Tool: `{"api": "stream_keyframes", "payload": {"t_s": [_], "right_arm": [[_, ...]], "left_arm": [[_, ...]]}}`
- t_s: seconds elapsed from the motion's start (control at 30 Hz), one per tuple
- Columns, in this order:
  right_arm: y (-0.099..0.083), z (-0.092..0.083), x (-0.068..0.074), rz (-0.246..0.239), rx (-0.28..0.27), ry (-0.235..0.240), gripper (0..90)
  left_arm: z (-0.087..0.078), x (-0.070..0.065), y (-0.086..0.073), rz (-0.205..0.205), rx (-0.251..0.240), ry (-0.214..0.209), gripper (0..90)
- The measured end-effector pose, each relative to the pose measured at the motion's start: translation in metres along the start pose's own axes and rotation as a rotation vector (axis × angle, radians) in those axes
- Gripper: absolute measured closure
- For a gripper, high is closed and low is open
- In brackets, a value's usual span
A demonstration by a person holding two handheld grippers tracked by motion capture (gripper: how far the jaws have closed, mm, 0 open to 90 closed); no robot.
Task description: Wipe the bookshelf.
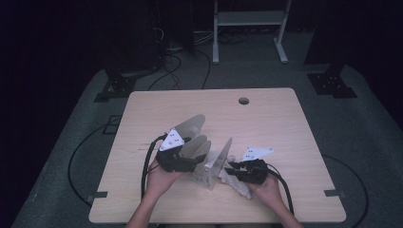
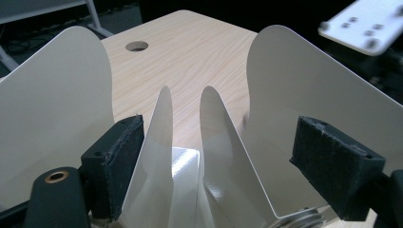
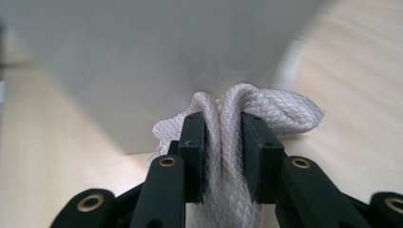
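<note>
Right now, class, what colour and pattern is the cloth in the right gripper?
The cloth is pale pinkish-white with a fine diamond weave, clearest in the right gripper view.

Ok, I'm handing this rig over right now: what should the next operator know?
Left gripper: jaws spread around the base of the fan blades, apparently steadying the fan; pad contact unclear.
Right gripper: jaws shut on the white cloth, which is pressed up against a blade.
The fan stands near the middle of the table, between both hands.
Done: cloth picked up and brought to a blade.
Left: probably wiping the blades; how many are already wiped cannot be told.
</note>
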State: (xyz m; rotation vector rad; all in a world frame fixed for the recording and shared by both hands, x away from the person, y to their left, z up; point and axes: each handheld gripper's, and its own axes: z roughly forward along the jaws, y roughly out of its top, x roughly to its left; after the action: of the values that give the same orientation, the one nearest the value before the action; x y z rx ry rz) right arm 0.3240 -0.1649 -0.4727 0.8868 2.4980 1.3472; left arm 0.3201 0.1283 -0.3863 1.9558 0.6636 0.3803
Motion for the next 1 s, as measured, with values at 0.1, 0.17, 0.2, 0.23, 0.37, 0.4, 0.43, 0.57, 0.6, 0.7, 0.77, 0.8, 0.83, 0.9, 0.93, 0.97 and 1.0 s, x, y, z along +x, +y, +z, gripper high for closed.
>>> {"api": "stream_keyframes", "payload": {"t_s": [0.1, 0.17, 0.2, 0.23, 0.37, 0.4, 0.43, 0.57, 0.6, 0.7, 0.77, 0.8, 0.83, 0.9, 0.93, 0.97, 1.0], "right_arm": [[-0.001, 0.002, 0.005, 0.001, 0.01, 0.044, 71.0], [0.0, 0.003, 0.007, -0.024, 0.015, 0.027, 71.0], [0.0, 0.003, 0.002, -0.009, 0.015, 0.023, 70.9], [0.0, 0.003, -0.002, 0.004, 0.008, 0.009, 70.9], [-0.002, 0.003, -0.002, 0.023, 0.011, 0.031, 71.0], [-0.001, 0.004, 0.005, -0.018, 0.018, 0.035, 70.9], [-0.001, 0.004, 0.005, -0.018, 0.018, 0.035, 70.9], [-0.002, 0.004, -0.003, 0.016, 0.023, -0.002, 70.8], [-0.002, 0.004, -0.003, 0.016, 0.023, -0.002, 70.8], [-0.001, 0.006, 0.003, -0.015, 0.029, 0.017, 71.0], [-0.001, 0.005, 0.0, -0.006, 0.028, 0.015, 71.0], [-0.002, 0.004, -0.006, 0.023, 0.016, 0.002, 71.1], [-0.002, 0.004, -0.006, 0.023, 0.016, 0.002, 71.1], [-0.002, 0.005, -0.002, 0.017, 0.018, 0.03, 71.1], [-0.001, 0.004, 0.0, -0.004, 0.022, 0.015, 71.1], [0.0, 0.004, -0.001, -0.006, 0.02, 0.008, 71.1], [0.0, 0.004, -0.001, -0.006, 0.02, 0.008, 71.1]], "left_arm": [[0.0, 0.0, 0.0, 0.004, -0.001, -0.001, 18.2], [0.0, 0.0, 0.0, 0.003, -0.001, -0.001, 18.2], [0.0, 0.0, 0.0, -0.001, -0.001, -0.001, 18.2], [0.0, 0.0, 0.0, -0.001, 0.0, 0.0, 18.2], [0.0, 0.0, 0.0, 0.0, -0.002, -0.001, 18.2], [0.0, 0.0, 0.0, 0.004, -0.001, 0.001, 18.2], [0.0, 0.0, 0.0, 0.004, -0.001, 0.001, 18.2], [0.0, 0.0, 0.0, -0.002, 0.0, 0.001, 18.2], [0.0, 0.0, 0.0, -0.002, 0.0, 0.001, 18.1], [0.0, 0.0, 0.0, -0.001, 0.0, -0.001, 18.2], [-0.001, 0.0, 0.0, -0.002, 0.0, -0.001, 18.2], [-0.001, 0.0, 0.0, -0.002, 0.0, -0.002, 18.2], [-0.001, 0.0, 0.0, -0.002, 0.0, -0.002, 18.2], [0.0, 0.0, 0.0, -0.001, -0.001, -0.003, 18.2], [0.0, 0.001, 0.0, -0.001, 0.001, -0.003, 18.2], [0.0, 0.001, 0.0, -0.001, 0.001, -0.004, 18.2], [0.0, 0.001, 0.0, -0.001, 0.001, -0.004, 18.2]]}}
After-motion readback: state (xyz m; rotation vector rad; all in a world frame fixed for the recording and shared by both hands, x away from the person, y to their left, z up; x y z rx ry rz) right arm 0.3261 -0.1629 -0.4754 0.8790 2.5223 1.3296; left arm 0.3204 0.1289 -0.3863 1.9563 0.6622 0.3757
